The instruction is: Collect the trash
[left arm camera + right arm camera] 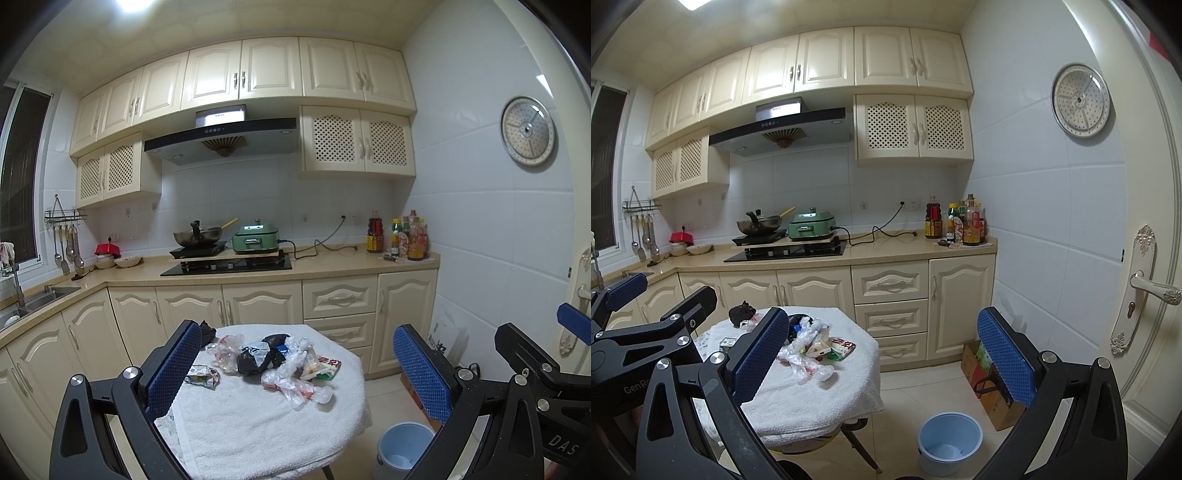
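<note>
Trash: a loose heap of trash lies on the far half of the small table, all of it on the white towel; the same heap shows in the right wrist view.
Black bag: a crumpled black bag sits in the middle of the heap, touching the clear plastic bags around it.
Snack packet: a packet with red print lies at the right edge of the heap, partly under clear plastic.
Small carton: a flattened carton lies on the left side of the towel, just beside the left pad of the left gripper in the picture.
Black lump: a separate dark crumpled piece rests at the far left rim of the table, apart from the heap.
Table: a round table covered with a white towel; the near half of the towel is bare.
Bucket: a light blue bucket stands on the floor to the right of the table, well apart from the trash.
Left gripper: the left gripper hangs above the near part of the table, its blue pads spread wide, holding nothing.
Right gripper: the right gripper is to the right of the left one, over the table edge and the floor, also spread wide and empty.
Cardboard box: an open box stands on the floor by the right wall, behind the bucket.
Background: cream cabinets, a counter with a wok and a green cooker.
</note>
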Action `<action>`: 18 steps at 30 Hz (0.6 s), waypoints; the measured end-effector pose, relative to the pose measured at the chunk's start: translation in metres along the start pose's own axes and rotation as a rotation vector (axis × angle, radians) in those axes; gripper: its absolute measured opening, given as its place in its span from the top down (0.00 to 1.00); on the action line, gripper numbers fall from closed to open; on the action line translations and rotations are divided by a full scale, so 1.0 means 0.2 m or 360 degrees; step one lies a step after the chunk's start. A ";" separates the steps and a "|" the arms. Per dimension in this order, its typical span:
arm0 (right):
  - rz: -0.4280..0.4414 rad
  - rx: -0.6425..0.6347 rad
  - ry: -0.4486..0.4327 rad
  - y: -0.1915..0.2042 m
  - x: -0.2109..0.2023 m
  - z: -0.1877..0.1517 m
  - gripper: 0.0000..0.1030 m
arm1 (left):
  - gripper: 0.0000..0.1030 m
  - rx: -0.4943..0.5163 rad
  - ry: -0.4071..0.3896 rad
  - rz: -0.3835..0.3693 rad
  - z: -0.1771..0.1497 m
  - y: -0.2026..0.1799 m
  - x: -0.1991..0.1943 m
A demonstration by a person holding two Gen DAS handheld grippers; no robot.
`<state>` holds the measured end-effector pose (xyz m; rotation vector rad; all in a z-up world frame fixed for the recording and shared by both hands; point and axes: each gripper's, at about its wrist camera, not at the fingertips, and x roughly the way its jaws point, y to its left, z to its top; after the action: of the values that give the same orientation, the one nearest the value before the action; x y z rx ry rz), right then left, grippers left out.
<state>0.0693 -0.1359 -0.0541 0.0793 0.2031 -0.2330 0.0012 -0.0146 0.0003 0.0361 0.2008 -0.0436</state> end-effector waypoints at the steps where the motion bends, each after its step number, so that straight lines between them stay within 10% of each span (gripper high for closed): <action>1: -0.0001 0.0000 -0.0001 0.00 0.00 0.00 0.00 | 0.01 0.0000 0.0001 0.0000 0.00 0.00 0.00; 18: 0.0000 0.0001 0.0000 0.00 0.00 0.00 0.00 | 0.01 0.0000 0.0000 0.0003 0.00 0.00 0.01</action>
<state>0.0695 -0.1362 -0.0539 0.0797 0.2033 -0.2330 0.0025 -0.0141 -0.0001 0.0361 0.2006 -0.0415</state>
